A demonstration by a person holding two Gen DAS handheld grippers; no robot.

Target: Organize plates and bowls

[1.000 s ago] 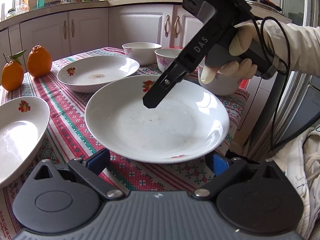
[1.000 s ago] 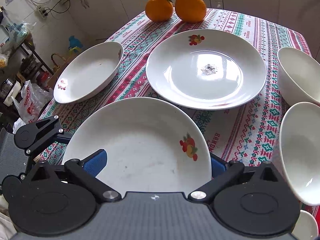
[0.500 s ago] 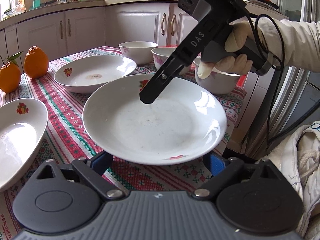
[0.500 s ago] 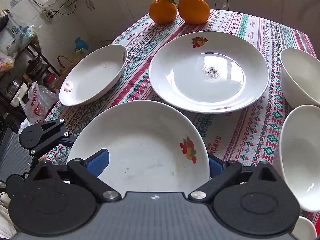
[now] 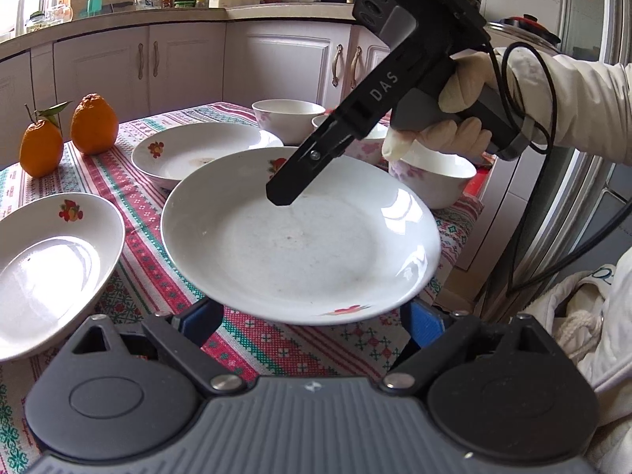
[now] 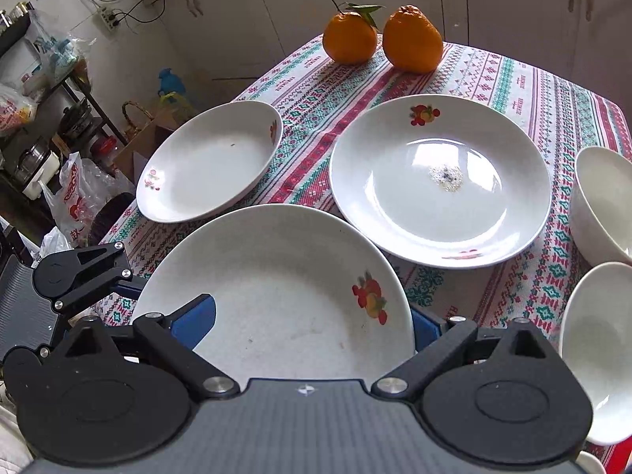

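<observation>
The near plate (image 5: pixel 300 245) hides both fingertips of the left tool (image 5: pixel 312 316).

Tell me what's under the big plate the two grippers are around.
The big plate sits lifted above the striped tablecloth, which shows beneath its near rim. Blue-padded fingers flank its underside. The cloth directly below its middle is covered, so anything there cannot be seen.

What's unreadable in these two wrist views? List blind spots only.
- Left claw: left wrist view, tips pass under the near plate; contact unclear.
- Right claw: right wrist view, pads hidden behind the same plate's rim; grip unclear.
- Two bowls: right wrist view, cut off by the right edge.
- Side plate: left wrist view, cut by the left edge.
</observation>
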